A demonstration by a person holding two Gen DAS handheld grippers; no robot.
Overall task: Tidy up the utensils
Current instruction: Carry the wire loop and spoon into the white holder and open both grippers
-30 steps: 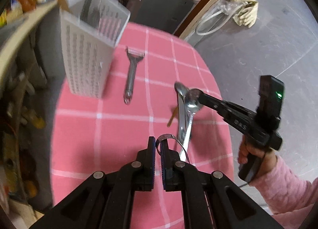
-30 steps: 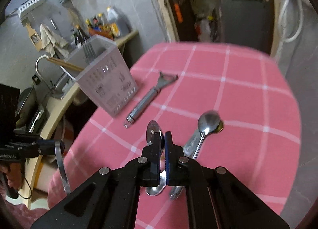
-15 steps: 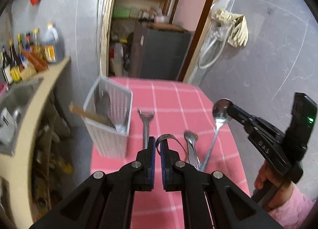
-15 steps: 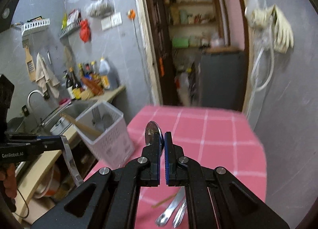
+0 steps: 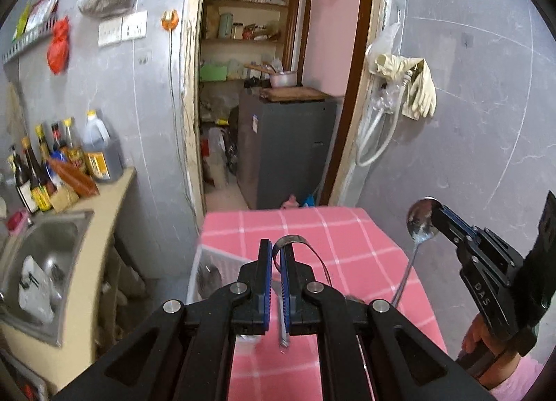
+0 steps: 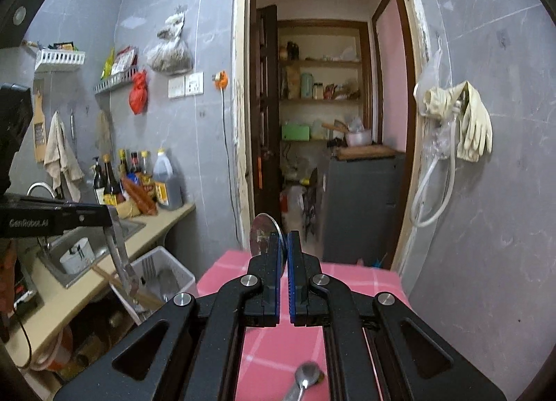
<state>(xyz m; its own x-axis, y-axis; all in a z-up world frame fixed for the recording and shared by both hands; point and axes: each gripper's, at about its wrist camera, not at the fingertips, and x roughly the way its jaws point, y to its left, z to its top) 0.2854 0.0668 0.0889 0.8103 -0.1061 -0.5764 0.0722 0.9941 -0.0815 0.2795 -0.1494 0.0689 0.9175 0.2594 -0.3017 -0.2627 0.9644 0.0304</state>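
A: so what's each tool holding right now?

B: right tool has its pads pinched tight on a spoon, bowl sticking up past the tips. In the left view you can see that spoon's handle dangling down from the tool, over the right side of the pink checked bench

A: and the left one?

B: left tool is clamped on a metal utensil, pads nearly together. A curved metal loop pokes out above the tips and a thin strip hangs down between the fingers. Can't tell what kind of utensil it is from here

A: where's the basket?

B: white basket is at the left edge of the bench next to the sink, with a fork and a wooden handle inside. From the right view the left tool's piece hangs just above it. There's also one more spoon lying on the bench, below the right tool
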